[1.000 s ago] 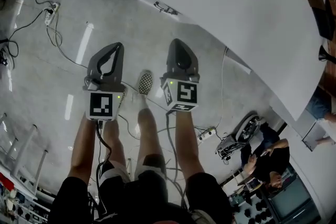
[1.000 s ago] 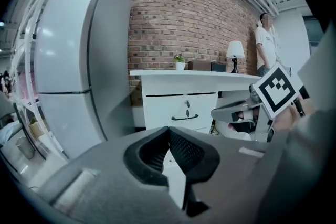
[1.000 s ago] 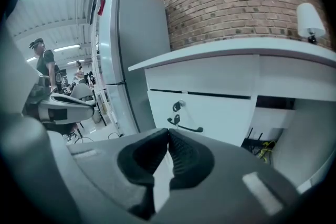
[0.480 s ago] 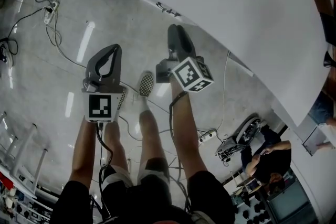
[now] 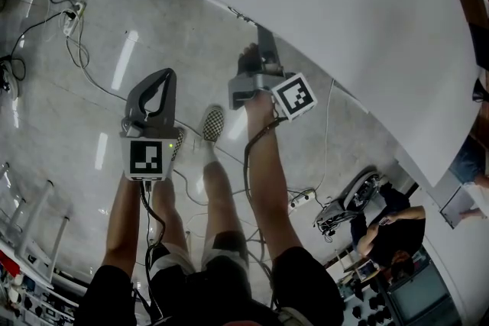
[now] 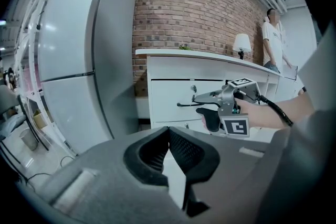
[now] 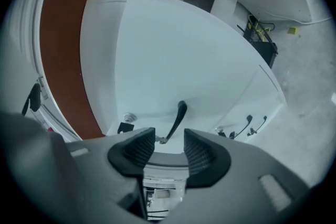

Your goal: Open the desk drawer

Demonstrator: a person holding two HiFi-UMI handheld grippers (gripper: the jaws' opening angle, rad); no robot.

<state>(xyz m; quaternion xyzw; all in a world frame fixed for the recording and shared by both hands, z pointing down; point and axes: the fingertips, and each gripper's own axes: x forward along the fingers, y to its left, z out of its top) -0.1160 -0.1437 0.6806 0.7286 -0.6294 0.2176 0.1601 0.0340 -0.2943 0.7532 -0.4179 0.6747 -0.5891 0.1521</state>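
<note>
Open concrete floor spreads beside the white bench. Under the bench's edge, the right hand-held gripper has just been opening its jaws, with the closed drawer's handle just ahead of the gap and not gripped. The left hand-held gripper hangs clenched and empty over the floor.

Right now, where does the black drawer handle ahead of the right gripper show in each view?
Head view: cannot pick it out; the top of the white desk overhangs its front.
Left gripper view: the drawer handle is the thin black bar right of centre.
Right gripper view: centre, just beyond the right gripper, whose jaws have just been opening, nothing between them.
Shared landmark: the white desk.
</note>
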